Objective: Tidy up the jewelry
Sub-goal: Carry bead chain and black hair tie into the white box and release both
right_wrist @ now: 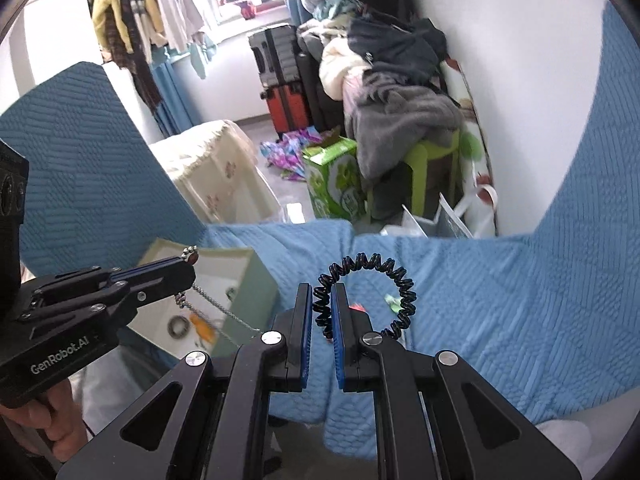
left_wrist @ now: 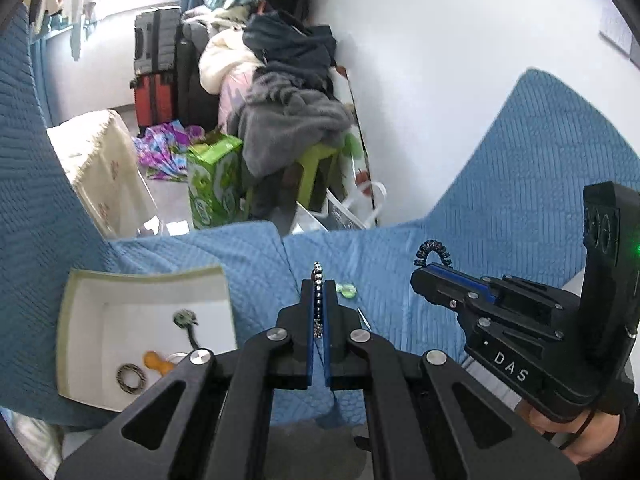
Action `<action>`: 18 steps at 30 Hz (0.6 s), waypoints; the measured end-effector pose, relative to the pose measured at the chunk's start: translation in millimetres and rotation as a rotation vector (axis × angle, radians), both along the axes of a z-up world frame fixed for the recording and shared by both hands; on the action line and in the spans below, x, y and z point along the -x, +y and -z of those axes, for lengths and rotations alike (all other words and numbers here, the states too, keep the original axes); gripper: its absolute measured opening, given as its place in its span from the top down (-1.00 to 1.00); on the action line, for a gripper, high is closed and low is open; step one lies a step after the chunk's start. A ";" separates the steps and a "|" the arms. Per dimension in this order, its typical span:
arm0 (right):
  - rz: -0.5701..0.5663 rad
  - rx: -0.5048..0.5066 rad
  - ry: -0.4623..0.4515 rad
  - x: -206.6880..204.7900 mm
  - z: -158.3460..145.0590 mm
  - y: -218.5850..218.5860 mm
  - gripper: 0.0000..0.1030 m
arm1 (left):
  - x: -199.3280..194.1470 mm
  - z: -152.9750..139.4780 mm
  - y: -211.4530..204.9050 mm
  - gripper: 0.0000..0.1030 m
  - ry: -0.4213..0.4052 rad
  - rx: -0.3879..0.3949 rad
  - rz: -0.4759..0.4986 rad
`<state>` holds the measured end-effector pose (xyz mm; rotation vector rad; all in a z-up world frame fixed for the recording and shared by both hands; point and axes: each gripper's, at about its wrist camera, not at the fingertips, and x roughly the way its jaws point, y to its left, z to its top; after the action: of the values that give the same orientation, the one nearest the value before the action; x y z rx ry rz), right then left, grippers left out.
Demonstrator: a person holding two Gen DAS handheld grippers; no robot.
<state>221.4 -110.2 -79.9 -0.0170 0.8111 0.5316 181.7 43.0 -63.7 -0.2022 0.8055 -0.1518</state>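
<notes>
My left gripper [left_wrist: 319, 285] is shut on a silver beaded bracelet [left_wrist: 317, 300] and holds it above the blue blanket, right of the white box [left_wrist: 88, 300]. In the right wrist view the left gripper [right_wrist: 191, 261] holds the bracelet [right_wrist: 216, 306] over the box [right_wrist: 256, 280], its chain hanging down. My right gripper [right_wrist: 322, 294] is shut on a black coiled bracelet [right_wrist: 380, 276]; it also shows in the left wrist view [left_wrist: 420, 270] with the coil [left_wrist: 434, 250]. The box holds a dark ring [left_wrist: 131, 377], an orange piece [left_wrist: 156, 362] and a dark pendant [left_wrist: 185, 317].
A small green item [left_wrist: 347, 290] lies on the blue blanket [left_wrist: 500, 220]; it also shows in the right wrist view [right_wrist: 394, 302]. Beyond the bed edge are a green carton [left_wrist: 214, 184], a clothes pile [left_wrist: 288, 92], suitcases [left_wrist: 156, 76] and a cream-covered table [left_wrist: 100, 168].
</notes>
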 end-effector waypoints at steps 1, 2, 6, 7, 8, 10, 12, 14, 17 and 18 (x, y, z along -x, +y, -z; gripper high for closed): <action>-0.009 0.000 -0.008 -0.6 -6.1 5.9 0.85 | 0.7 -4.8 4.0 0.95 -0.008 0.000 -0.007; -0.014 -0.001 -0.014 -0.7 -10.2 9.5 0.85 | 1.8 -10.2 7.9 0.95 -0.018 -0.001 -0.015; -0.035 -0.021 -0.058 -1.1 -34.7 26.4 0.85 | 8.0 -34.2 27.6 0.95 -0.068 -0.015 -0.048; -0.041 -0.026 -0.069 -1.1 -40.2 31.1 0.85 | 8.8 -38.5 31.6 0.95 -0.076 -0.017 -0.054; -0.050 -0.034 -0.078 -0.7 -46.0 35.3 0.85 | 10.6 -45.2 37.4 0.95 -0.087 -0.018 -0.062; -0.066 -0.049 -0.107 0.8 -58.7 42.1 0.85 | 14.6 -56.6 47.2 0.95 -0.118 -0.028 -0.081; -0.080 -0.069 -0.123 0.9 -68.8 50.5 0.85 | 18.9 -66.4 59.6 0.95 -0.144 -0.034 -0.102; -0.096 -0.077 -0.135 1.9 -74.4 59.8 0.85 | 21.9 -70.3 67.2 0.95 -0.158 -0.037 -0.117; -0.122 -0.080 -0.141 2.6 -74.5 76.8 0.85 | 26.6 -64.5 81.4 0.95 -0.165 -0.034 -0.137; -0.132 -0.081 -0.137 3.1 -71.5 83.8 0.85 | 27.2 -60.5 85.0 0.95 -0.160 -0.033 -0.142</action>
<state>218.3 -26.4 -8.4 -0.0321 0.6567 0.6805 154.5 128.0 -3.2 -0.2129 0.6321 -0.0200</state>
